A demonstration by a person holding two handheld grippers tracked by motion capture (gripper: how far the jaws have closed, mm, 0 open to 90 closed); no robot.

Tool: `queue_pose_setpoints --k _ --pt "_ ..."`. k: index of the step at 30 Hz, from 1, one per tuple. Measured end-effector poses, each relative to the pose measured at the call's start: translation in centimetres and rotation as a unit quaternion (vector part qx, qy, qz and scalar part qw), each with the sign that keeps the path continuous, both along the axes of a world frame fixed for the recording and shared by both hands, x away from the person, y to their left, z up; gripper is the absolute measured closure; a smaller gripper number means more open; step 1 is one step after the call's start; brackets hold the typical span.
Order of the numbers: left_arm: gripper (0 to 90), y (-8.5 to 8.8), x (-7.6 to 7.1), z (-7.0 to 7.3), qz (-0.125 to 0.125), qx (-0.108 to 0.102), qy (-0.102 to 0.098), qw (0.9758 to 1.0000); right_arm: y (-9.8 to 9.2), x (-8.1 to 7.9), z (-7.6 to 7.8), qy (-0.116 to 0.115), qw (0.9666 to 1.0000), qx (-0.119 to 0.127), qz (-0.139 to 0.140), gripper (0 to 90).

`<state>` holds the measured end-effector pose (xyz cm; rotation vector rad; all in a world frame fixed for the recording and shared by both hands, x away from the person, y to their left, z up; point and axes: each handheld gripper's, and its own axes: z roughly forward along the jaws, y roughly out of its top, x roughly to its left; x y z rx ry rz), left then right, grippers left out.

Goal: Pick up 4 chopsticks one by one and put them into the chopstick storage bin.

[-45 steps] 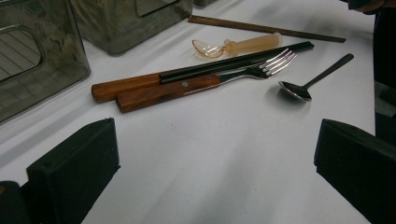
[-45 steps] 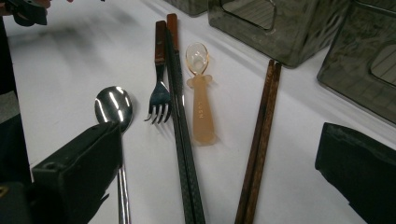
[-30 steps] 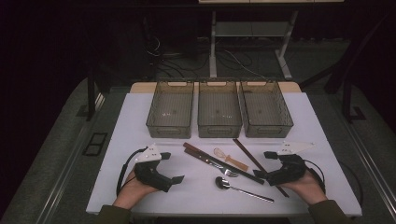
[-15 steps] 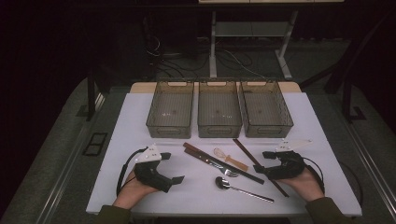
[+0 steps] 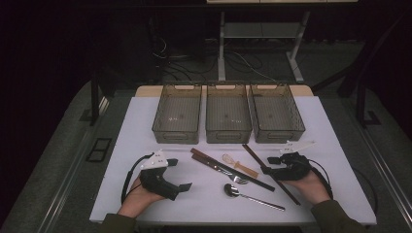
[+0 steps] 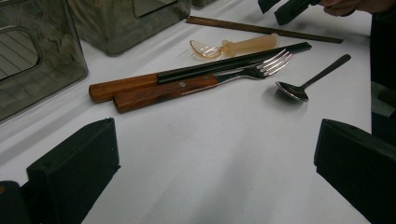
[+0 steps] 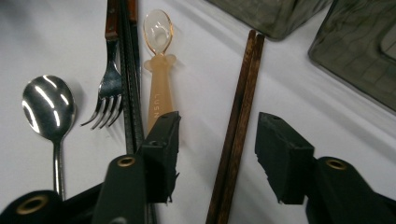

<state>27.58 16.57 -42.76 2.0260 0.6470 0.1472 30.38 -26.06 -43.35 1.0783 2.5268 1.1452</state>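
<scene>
A pair of brown wooden chopsticks lies on the white table, running toward the front right. My right gripper straddles them. Its jaws have just been closing, and there is a gap on each side of the sticks. From above, the right gripper sits at the sticks' middle. To their left lie an amber plastic spoon, a wooden-handled fork, black chopsticks and a metal spoon. My left gripper rests open at the front left, with nothing between its jaws.
Three grey see-through bins stand side by side at the back of the table: left, middle, right. A hand holds each gripper at the table's front edge. Cables trail from both grippers.
The right gripper's jaws have narrowed around the brown chopsticks, and the hand has shifted slightly. The left gripper and the cutlery have stayed where they were.
</scene>
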Motion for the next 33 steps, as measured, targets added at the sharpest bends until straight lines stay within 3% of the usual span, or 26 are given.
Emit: queue_pose_setpoints --k 10,15,33 --pt "0.0 0.0 0.0 0.0 0.001 -0.001 0.001 1.0 1.3 2.3 -0.8 0.009 0.9998 -0.02 -0.002 59.3" --pt "0.0 0.0 0.0 0.0 0.001 -0.004 0.002 1.0 2.2 3.4 -1.0 0.001 0.9994 -0.035 -0.002 62.9" --pt "0.0 0.0 -0.1 0.0 0.0 -0.004 0.0 1.0 3.0 3.8 -1.4 -0.015 0.998 -0.061 0.005 75.0"
